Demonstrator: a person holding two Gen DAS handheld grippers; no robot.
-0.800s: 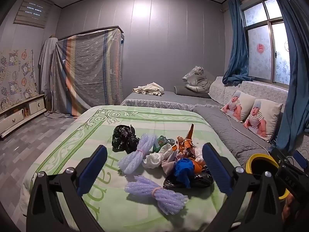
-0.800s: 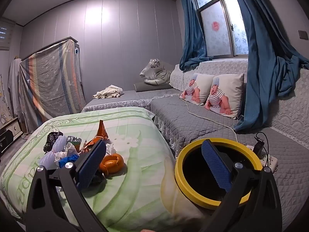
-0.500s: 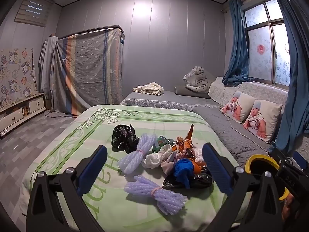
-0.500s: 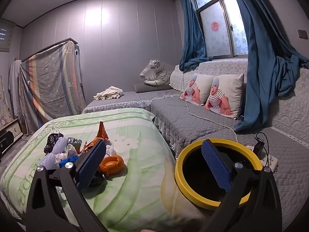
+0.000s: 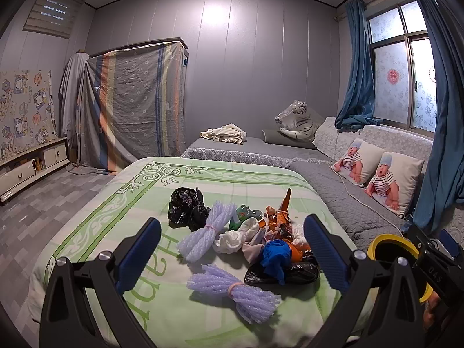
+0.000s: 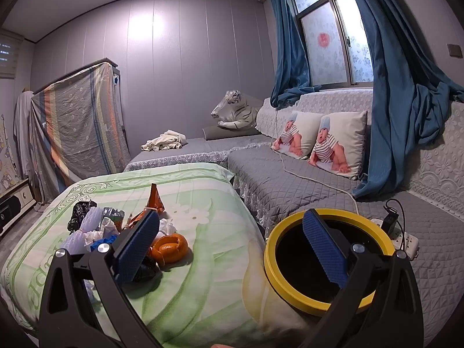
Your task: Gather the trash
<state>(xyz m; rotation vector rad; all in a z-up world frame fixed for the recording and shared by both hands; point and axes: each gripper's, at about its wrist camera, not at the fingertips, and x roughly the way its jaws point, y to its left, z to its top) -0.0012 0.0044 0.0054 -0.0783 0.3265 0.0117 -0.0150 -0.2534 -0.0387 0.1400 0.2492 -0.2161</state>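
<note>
Left wrist view: the left gripper (image 5: 232, 249) hangs above the near end of a green patterned bedspread (image 5: 121, 220), jaws spread as wide as they go and holding nothing. Between and beyond its blue pads (image 5: 139, 256) lies the trash, all loose on the bedspread: a purple foam-net bundle (image 5: 235, 290) nearest the camera, a second purple bundle (image 5: 207, 232) further back, a crumpled black bag (image 5: 185, 208) at the far left of the heap, white crumpled paper (image 5: 232, 239), a blue wad (image 5: 275, 256) resting on a flat black bag (image 5: 293, 272), and an orange wrapper (image 5: 279, 214) standing up in a point. Right wrist view: the right gripper (image 6: 232, 246) is likewise fully open and empty. Its left pad overlaps the heap's edge in the picture; an orange peel (image 6: 169, 246) lies just beside it on the bedspread. Its right pad stands in front of the mouth of a bin with a yellow rim (image 6: 293, 295), placed beside the bed against a grey quilted couch (image 6: 290, 174). The bin's interior appears dark; no contents can be made out. Two cushions (image 6: 333, 142) lean on the couch back.
</note>
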